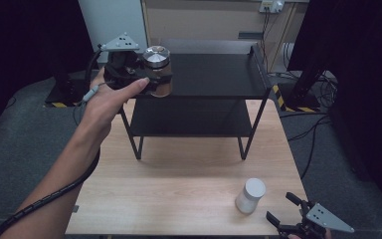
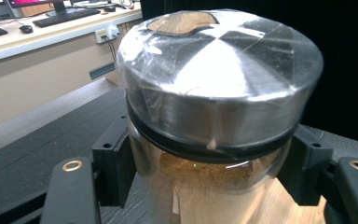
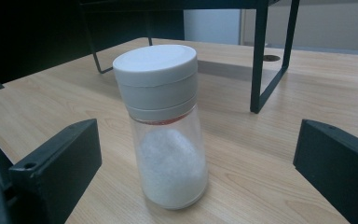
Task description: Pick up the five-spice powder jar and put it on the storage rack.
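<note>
The left tool point(image 1: 146, 79) is gripping a glass jar point(image 1: 158, 69) with a shiny metal lid, its two black jaws pressing on the jar's sides just under the lid. The jar is sitting between those jaws at the left front corner of the top deck of a black two-tier shelf point(image 1: 214, 74), which is standing on the wooden table point(image 1: 179, 174); whether its base is resting on the deck I cannot tell. Brownish powder is showing through the glass point(image 2: 205, 182) right in front of the left tool. The right tool point(image 1: 286, 211) is hovering at the table's near right corner with its jaws spread wide and holding nothing. A small white-capped shaker point(image 3: 163, 126) of white grains is standing upright on the table just ahead of that tool, between the lines of its open jaws but touching neither.
</note>
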